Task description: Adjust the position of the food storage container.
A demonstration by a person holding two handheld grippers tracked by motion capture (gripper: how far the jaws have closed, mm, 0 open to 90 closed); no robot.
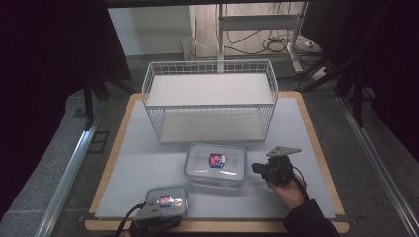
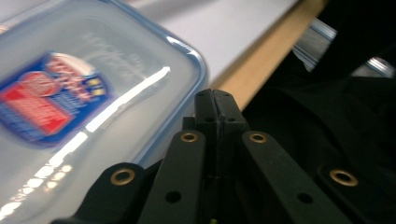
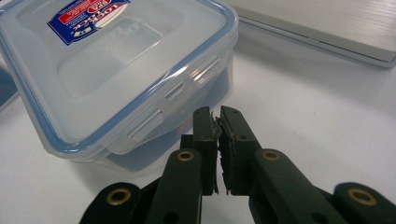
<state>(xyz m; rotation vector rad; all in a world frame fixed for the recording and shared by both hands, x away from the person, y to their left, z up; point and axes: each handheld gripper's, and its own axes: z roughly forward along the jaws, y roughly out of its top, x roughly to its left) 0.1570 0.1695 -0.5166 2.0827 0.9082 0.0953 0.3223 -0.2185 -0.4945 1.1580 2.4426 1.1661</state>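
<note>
A large clear box with a blue-rimmed lid and a red-and-blue label (image 1: pixel 216 164) (image 3: pixel 112 60) sits mid-table. My right gripper (image 1: pixel 254 168) (image 3: pixel 217 116) lies level just to its right. Its jaws are shut with nothing between them, and the tips are close to the box's side latch (image 3: pixel 205 74). A smaller box of the same kind (image 1: pixel 168 199) (image 2: pixel 70 107) stands near the front edge. My left gripper (image 1: pixel 170 217) (image 2: pixel 215 95) is at that box's front corner, jaws shut and empty, beside the lid rim.
A white wire basket (image 1: pixel 207 63) with a white floor stands at the back centre. A pale grey mat (image 1: pixel 143 163) covers the wooden tabletop, whose front edge (image 2: pixel 261 70) runs just past the left jaws. A dark sleeve (image 1: pixel 309 219) enters at the bottom right.
</note>
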